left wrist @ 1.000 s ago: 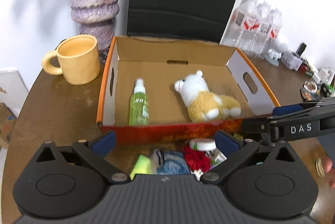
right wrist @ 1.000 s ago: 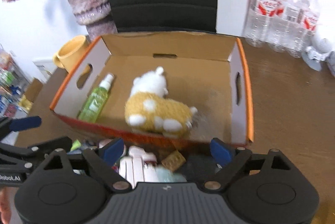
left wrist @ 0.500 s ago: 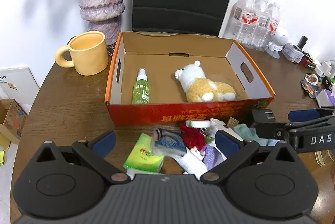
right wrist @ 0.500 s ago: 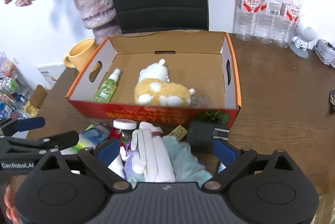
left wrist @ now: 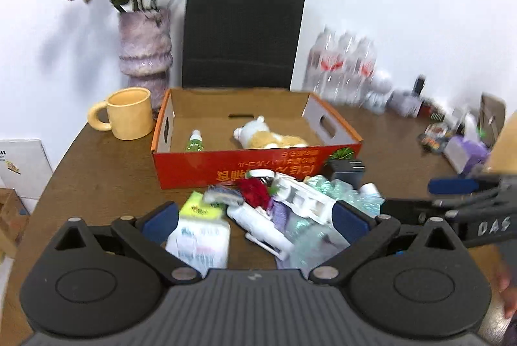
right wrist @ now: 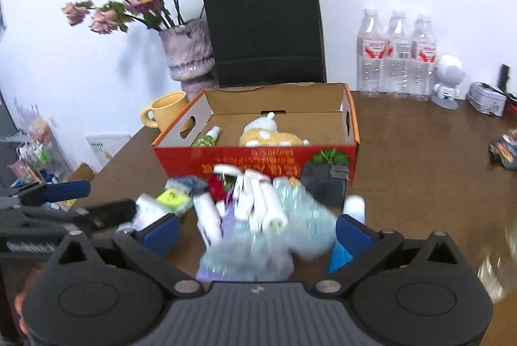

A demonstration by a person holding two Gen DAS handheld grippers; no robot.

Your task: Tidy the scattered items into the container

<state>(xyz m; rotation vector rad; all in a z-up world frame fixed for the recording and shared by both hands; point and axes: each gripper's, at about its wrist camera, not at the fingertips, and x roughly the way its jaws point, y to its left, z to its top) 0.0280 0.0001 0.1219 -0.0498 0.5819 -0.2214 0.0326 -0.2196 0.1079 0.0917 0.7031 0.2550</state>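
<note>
We hold our left gripper [left wrist: 253, 215] and right gripper [right wrist: 257, 231] low over the brown wooden table [left wrist: 106, 178], both with jaws spread wide and holding nothing. Just past them lies a messy pile of small packets and white tubes [right wrist: 255, 200], touching the front of the red-and-orange cardboard box [left wrist: 258, 166]. Inside the box lie a green spray bottle [left wrist: 195, 141] and a white-and-yellow plush toy [left wrist: 271, 137]. Behind stand a yellow mug [left wrist: 129, 113], a purple vase of pink flowers [right wrist: 190, 55], a black paper bag [right wrist: 265, 23] and the white wall. Only the right view shows the clear water bottles [right wrist: 397, 52] sharply.
</note>
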